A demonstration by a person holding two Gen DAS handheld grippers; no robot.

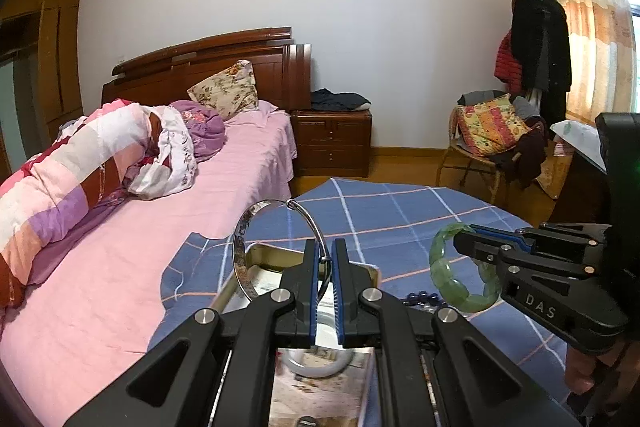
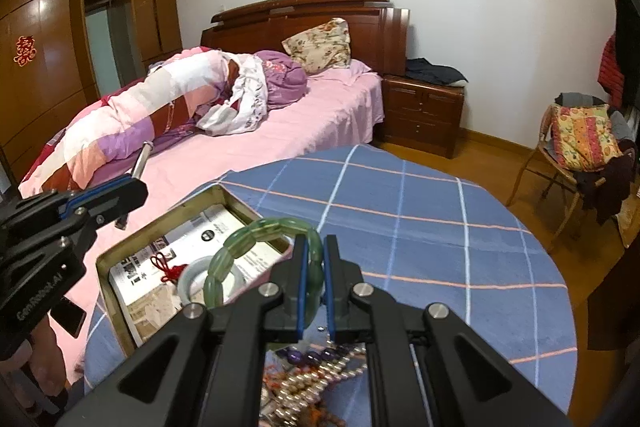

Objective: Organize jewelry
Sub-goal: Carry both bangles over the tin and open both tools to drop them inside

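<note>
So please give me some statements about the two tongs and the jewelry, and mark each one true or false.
1. The left tongs hold a thin silver bangle. True.
2. The right tongs are empty. False: they are shut on a green jade bracelet.
3. A pale white bangle lies inside the metal tray. True.
4. The tray sits on the wooden floor. False: it rests on the blue checked cloth.
5. Beaded jewelry lies on the cloth below the right tongs. True.
6. The green bracelet already lies in the tray. False: it is held up in the air.
</note>
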